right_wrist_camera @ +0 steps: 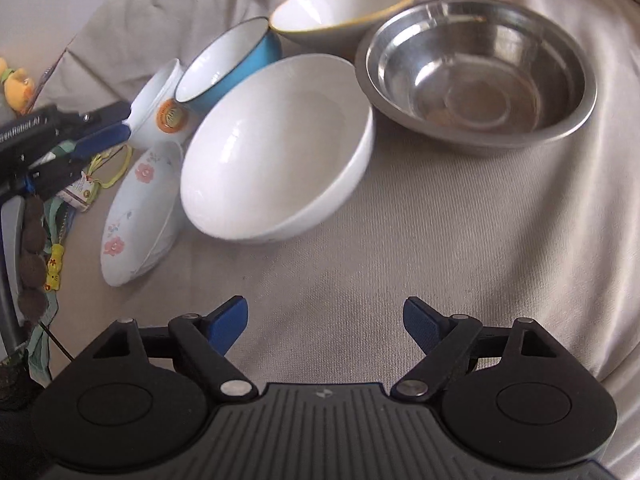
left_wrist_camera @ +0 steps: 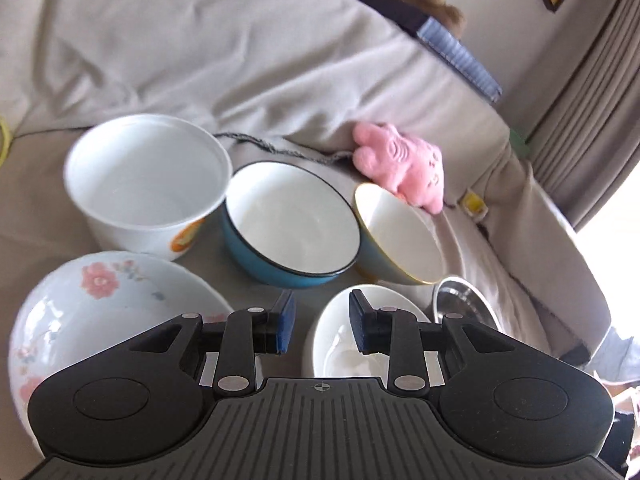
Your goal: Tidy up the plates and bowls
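Several bowls lie on a beige sheet. In the left wrist view: a tall white bowl with an orange label [left_wrist_camera: 148,184], a blue bowl [left_wrist_camera: 290,222], a yellow-rimmed bowl [left_wrist_camera: 400,236], a flowered bowl [left_wrist_camera: 100,308], a plain white bowl [left_wrist_camera: 340,344] and a steel bowl [left_wrist_camera: 464,300]. My left gripper [left_wrist_camera: 322,326] is open and empty, hovering between the flowered and white bowls. In the right wrist view the white bowl [right_wrist_camera: 276,152] and steel bowl [right_wrist_camera: 476,72] lie ahead of my open, empty right gripper [right_wrist_camera: 324,324]. The left gripper [right_wrist_camera: 102,132] shows there at the left.
A pink plush toy [left_wrist_camera: 404,164] lies behind the yellow-rimmed bowl. A blue book [left_wrist_camera: 436,36] rests on the pillow at the back. Small toys and tags [right_wrist_camera: 60,208] lie at the sheet's left edge. Curtains [left_wrist_camera: 592,80] hang at the right.
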